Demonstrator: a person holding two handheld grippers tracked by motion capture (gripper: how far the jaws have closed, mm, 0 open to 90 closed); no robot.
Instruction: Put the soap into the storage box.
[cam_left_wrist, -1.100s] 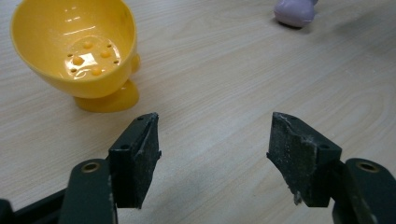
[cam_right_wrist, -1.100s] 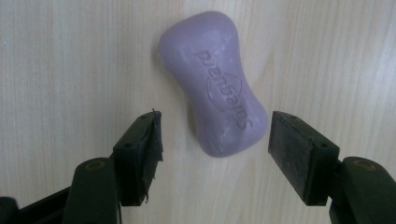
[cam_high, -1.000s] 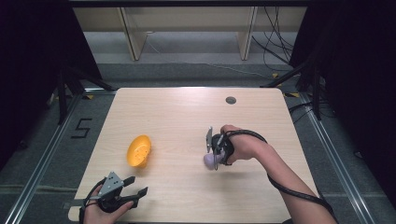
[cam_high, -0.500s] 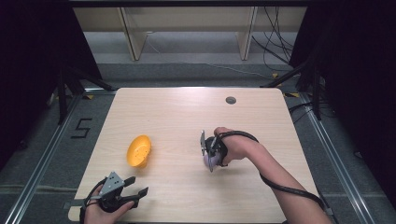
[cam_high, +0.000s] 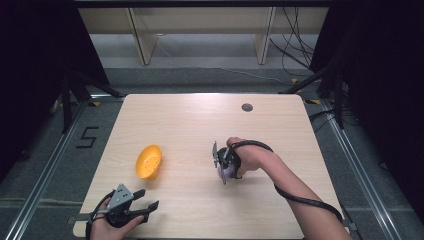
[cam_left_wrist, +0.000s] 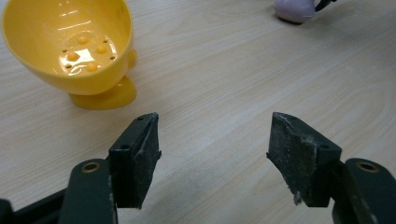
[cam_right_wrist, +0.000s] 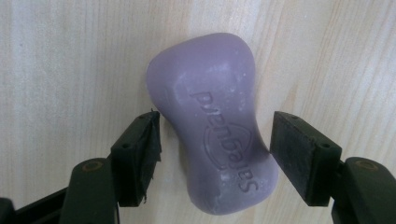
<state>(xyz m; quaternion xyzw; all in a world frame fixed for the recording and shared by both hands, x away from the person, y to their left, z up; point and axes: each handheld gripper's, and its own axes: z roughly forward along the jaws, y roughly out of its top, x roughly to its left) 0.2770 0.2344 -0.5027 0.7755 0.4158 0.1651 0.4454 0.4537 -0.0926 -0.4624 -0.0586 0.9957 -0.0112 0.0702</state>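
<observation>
A purple bar of soap with embossed lettering lies flat on the wooden table. My right gripper points straight down over it, open, one jaw on each side of the bar's narrow waist with small gaps. From above, the soap peeks out under the right gripper near the table's middle. A yellow soap dish with drain holes lies tilted on its side at the left; up close the dish faces me. My left gripper rests open near the front left edge, jaws empty.
A small dark round hole sits near the table's far edge. A black cable trails along the person's right forearm. Metal floor rails and stand legs flank the table, with a shelf frame behind it.
The right gripper has shifted slightly left and lowered over the soap, its jaws now straddling the bar. The left gripper and the yellow dish have stayed put.
</observation>
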